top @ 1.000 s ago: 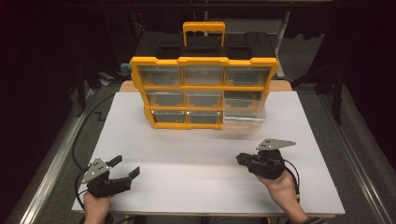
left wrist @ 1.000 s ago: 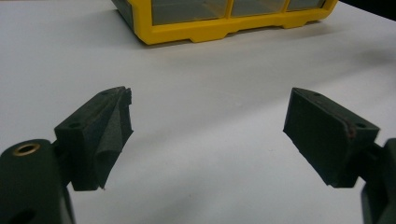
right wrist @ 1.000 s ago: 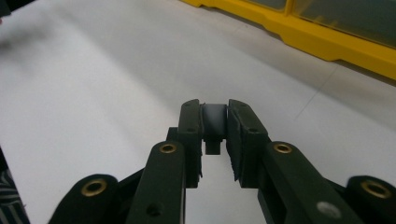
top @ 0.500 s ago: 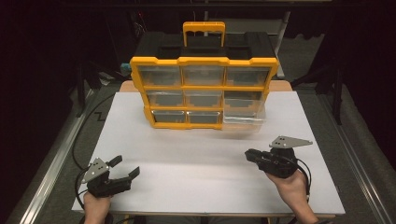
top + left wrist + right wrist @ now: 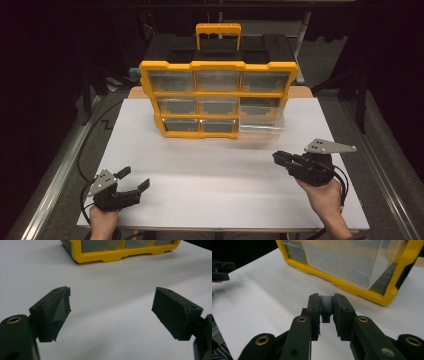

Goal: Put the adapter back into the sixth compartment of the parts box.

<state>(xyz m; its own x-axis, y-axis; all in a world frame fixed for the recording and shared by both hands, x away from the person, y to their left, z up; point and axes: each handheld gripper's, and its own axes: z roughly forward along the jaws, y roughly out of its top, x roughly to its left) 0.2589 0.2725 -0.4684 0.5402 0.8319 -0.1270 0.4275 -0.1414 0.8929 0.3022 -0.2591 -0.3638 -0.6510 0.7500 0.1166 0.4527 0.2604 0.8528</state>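
A yellow organiser (image 5: pixel 217 95) with clear drawers stands at the back of the white table (image 5: pixel 210 175). Its bottom right drawer (image 5: pixel 261 125) is pulled out part way; it is the large clear drawer (image 5: pixel 352 262) in the right gripper view. My right gripper (image 5: pixel 281 157) hovers in front of that drawer, near the table's right side. Its jaws are shut on a small pale grey piece (image 5: pixel 327 302). My left gripper (image 5: pixel 135 179) rests near the front left corner, jaws wide open (image 5: pixel 111 305) and empty, pointing toward the organiser's base (image 5: pixel 120 253).
The organiser has a yellow handle (image 5: pixel 218 30) on top and a black case (image 5: pixel 260 47) behind it. Metal rails (image 5: pixel 60 170) run along both sides of the table. Cables (image 5: pixel 82 155) trail from the grippers. My left gripper (image 5: pixel 219 270) shows far off in the right gripper view.
My right gripper has drifted to the right and slightly away from the open drawer. The left gripper has stayed where it was.
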